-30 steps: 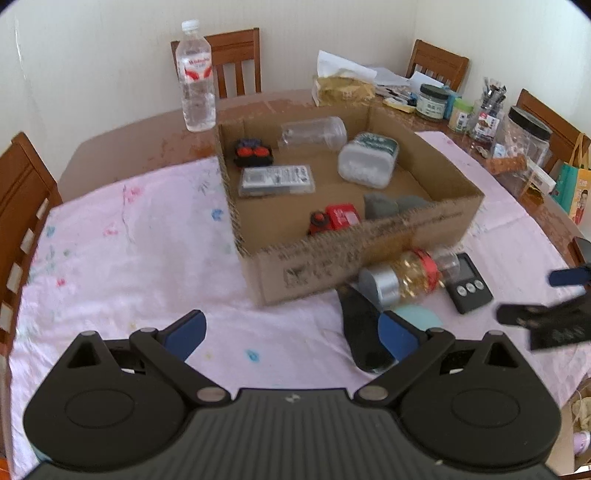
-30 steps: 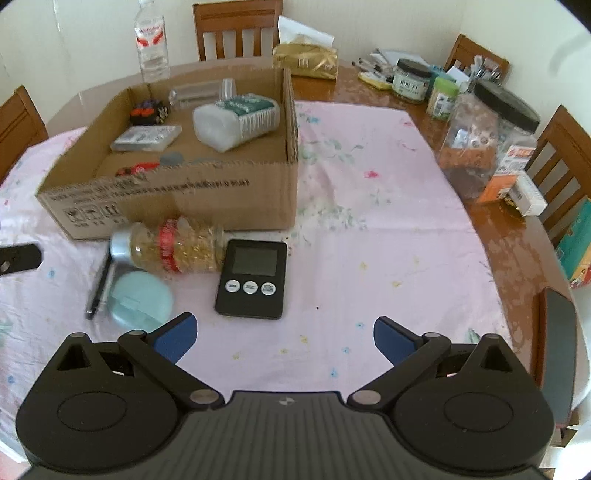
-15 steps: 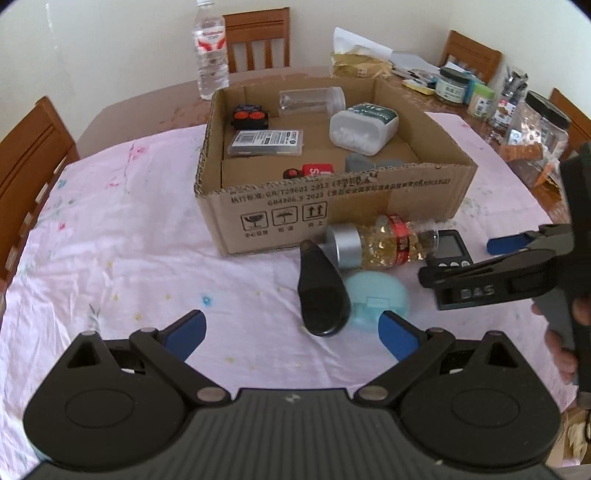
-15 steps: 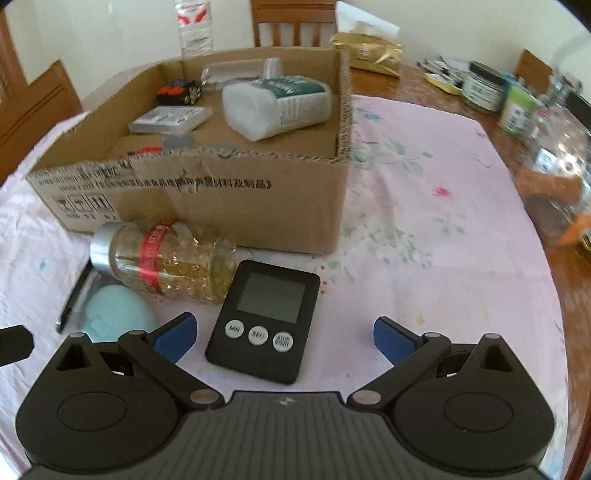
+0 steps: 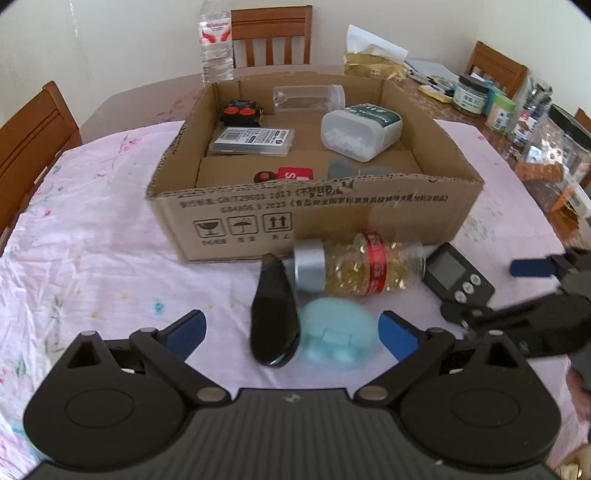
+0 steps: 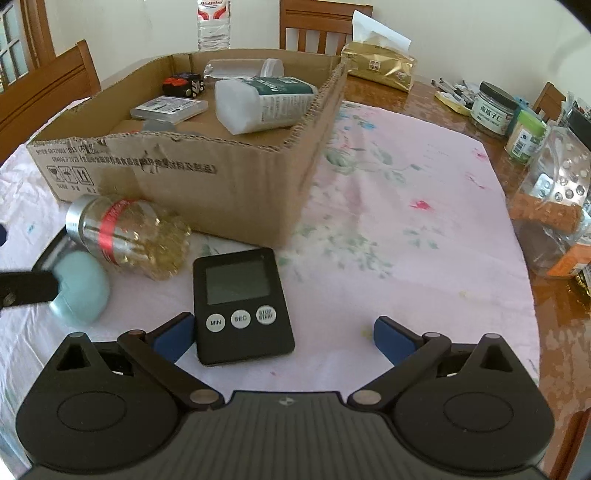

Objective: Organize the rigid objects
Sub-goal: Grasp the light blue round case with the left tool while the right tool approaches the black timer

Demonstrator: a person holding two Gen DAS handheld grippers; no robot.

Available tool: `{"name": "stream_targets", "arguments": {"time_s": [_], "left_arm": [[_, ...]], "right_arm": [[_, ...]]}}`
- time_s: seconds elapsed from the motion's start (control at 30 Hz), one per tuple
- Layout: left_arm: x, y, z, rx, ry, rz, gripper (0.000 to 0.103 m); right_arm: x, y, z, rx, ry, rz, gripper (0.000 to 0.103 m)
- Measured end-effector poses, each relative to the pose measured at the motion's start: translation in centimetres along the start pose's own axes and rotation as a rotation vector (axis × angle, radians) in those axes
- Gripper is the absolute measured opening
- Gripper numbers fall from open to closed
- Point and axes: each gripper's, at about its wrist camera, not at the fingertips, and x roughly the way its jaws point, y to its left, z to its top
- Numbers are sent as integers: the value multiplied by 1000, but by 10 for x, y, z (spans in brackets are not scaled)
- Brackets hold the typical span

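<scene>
Left gripper (image 5: 291, 332) jaws spread wide, holding nothing; black oval case (image 5: 274, 317) and teal round case (image 5: 338, 332) lie on the cloth between its blue pads, not gripped. Right gripper (image 6: 283, 334) jaws also wide apart and empty; black digital timer (image 6: 242, 302) lies flat between them, its left edge just beside or touching the left pad, can't tell which, and well apart from the right pad.

Desk (image 6: 443, 99) carries a pink floral tablecloth (image 5: 92, 240). Open cardboard box (image 5: 332, 214) sits mid-desk, at 12 o'clock from the left gripper. Inside the box: white pill bottle (image 5: 360, 131) on its side at 1 o'clock, clear jar (image 5: 308, 98) lying at the far wall, black-and-red toy car (image 5: 240, 112) at 11 o'clock, clear flat card case (image 5: 253, 141) in front of it, a red item (image 5: 295, 173) and a grey item (image 5: 347, 168) near the front wall.

Capsule bottle (image 5: 358, 264), silver cap and red label band, lies on its side in front of the box's near wall, touching or just beside it. Timer at 3 o'clock from that bottle; teal case at 6 o'clock from it, black case at 7 o'clock, its tip touching the cap.

Water bottle (image 5: 216, 40) upright past the box at 11 o'clock. Gold packet (image 6: 380, 68) and jars (image 6: 493, 109) at 1–2 o'clock on bare desk. Wooden chairs (image 5: 271, 35) around.
</scene>
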Motion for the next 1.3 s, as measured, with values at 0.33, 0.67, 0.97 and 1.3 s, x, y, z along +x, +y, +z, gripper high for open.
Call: {"name": "stream_targets", "arguments": {"time_s": [0.33, 0.67, 0.97, 1.3], "left_arm": [[23, -13, -3, -75, 7, 72, 99], [4, 11, -33, -135, 35, 110, 101], [-1, 14, -42, -140, 18, 117, 100], [7, 1, -37, -88, 29, -62, 92]], "right_arm": [[-3, -6, -4, -28, -6, 19, 103], [-3, -10, -2, -66, -1, 45, 103], [-5, -35, -4, -28, 26, 18, 103], [-7, -35, -6, -17, 16, 12, 103]]}}
